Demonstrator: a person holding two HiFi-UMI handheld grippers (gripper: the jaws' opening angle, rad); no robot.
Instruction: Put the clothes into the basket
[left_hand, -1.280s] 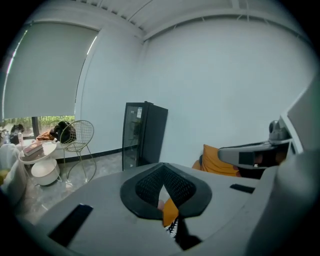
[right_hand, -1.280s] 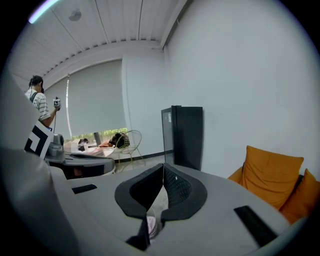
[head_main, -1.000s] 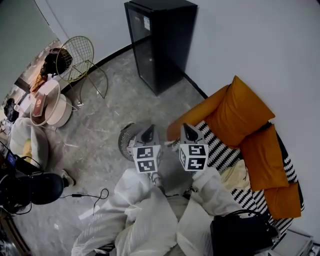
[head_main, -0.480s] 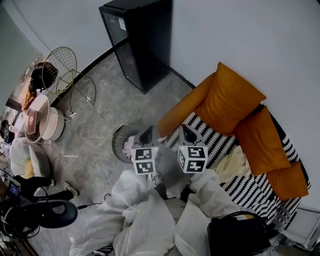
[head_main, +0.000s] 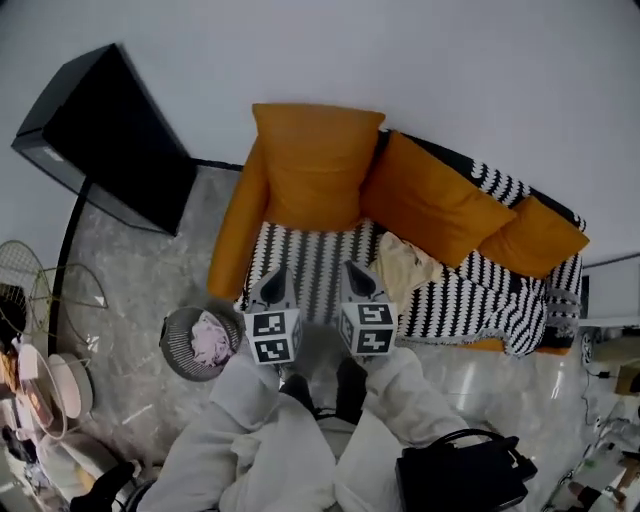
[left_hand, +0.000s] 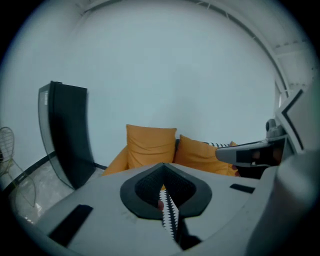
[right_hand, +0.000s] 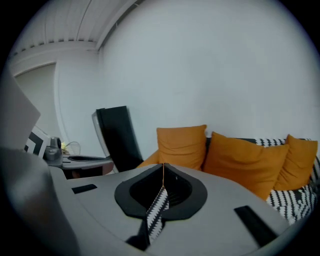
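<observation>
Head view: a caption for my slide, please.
Left gripper and right gripper face an orange sofa; a round grey basket holds pale clothes.

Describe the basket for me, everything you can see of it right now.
The basket is round and dark grey, with walls that look like open wire or slats, and it has no lid. It stands upright on the grey marbled floor, just off the arm end of the orange sofa, at its left in the head view. A crumpled pale pink and white garment lies inside, filling part of it. Nothing else is seen touching it.
</observation>
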